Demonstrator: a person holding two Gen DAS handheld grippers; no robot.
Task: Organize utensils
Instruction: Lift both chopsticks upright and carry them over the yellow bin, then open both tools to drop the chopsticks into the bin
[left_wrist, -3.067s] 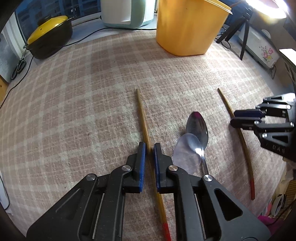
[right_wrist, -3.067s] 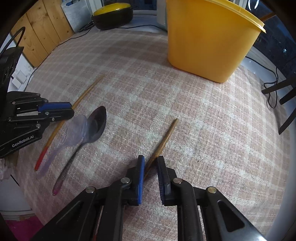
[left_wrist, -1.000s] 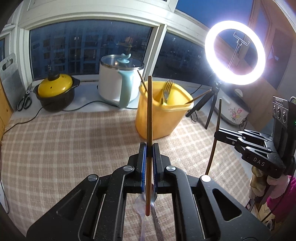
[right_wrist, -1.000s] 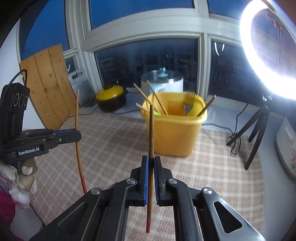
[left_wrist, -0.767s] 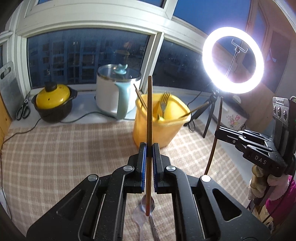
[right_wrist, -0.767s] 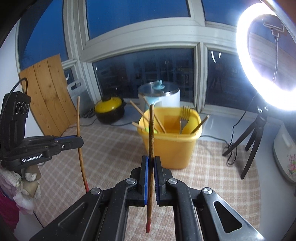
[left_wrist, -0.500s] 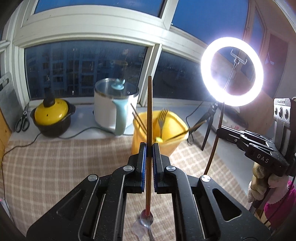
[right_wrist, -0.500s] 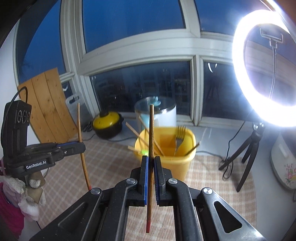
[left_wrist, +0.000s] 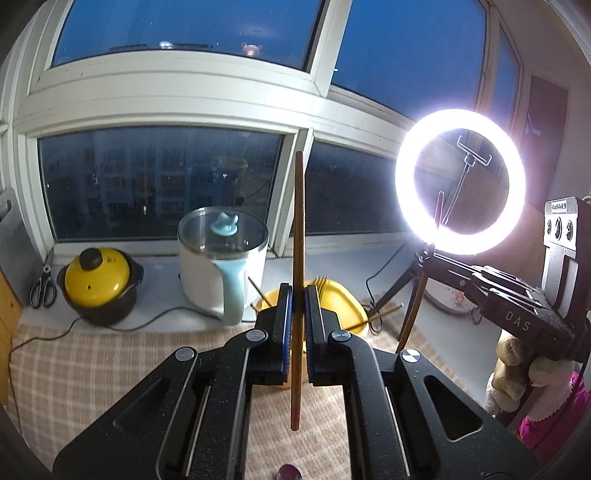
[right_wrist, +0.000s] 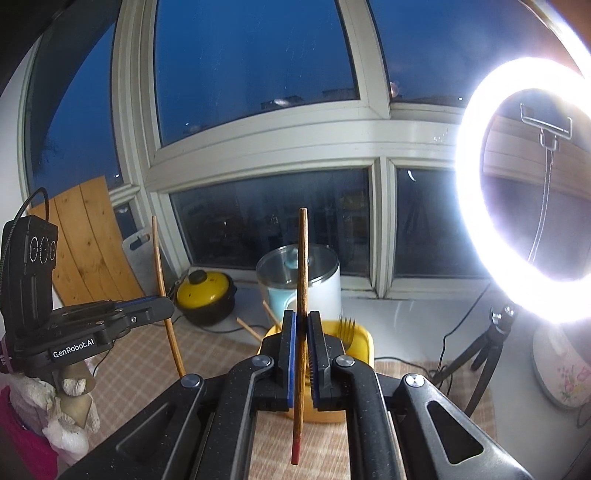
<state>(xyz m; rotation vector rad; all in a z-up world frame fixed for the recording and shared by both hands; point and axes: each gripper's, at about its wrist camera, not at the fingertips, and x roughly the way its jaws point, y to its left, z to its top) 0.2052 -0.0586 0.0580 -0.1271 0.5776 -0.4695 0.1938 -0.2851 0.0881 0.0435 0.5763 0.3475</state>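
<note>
My left gripper (left_wrist: 298, 295) is shut on a wooden chopstick (left_wrist: 298, 229) held upright, red tip down, high above the table. My right gripper (right_wrist: 303, 321) is shut on a second wooden chopstick (right_wrist: 302, 266), also upright. Each gripper shows in the other's view: the right one (left_wrist: 424, 258) with its chopstick (left_wrist: 412, 325), the left one (right_wrist: 162, 304) with its chopstick (right_wrist: 162, 280). The yellow utensil bucket (left_wrist: 347, 306) stands just behind the left fingers, holding a fork (left_wrist: 319, 282) and several chopsticks; it also shows in the right wrist view (right_wrist: 364, 347).
A white pot with a glass lid (left_wrist: 221, 258) and a yellow-lidded black pot (left_wrist: 98, 288) stand on the windowsill, scissors (left_wrist: 42, 288) at far left. A lit ring light on a tripod (left_wrist: 460, 181) stands at right. A checked cloth (left_wrist: 92, 369) covers the table.
Both grippers took a chopstick each off the cloth, turned them upright and have kept rising; the bucket now sits lower in both views, partly behind the fingers.
</note>
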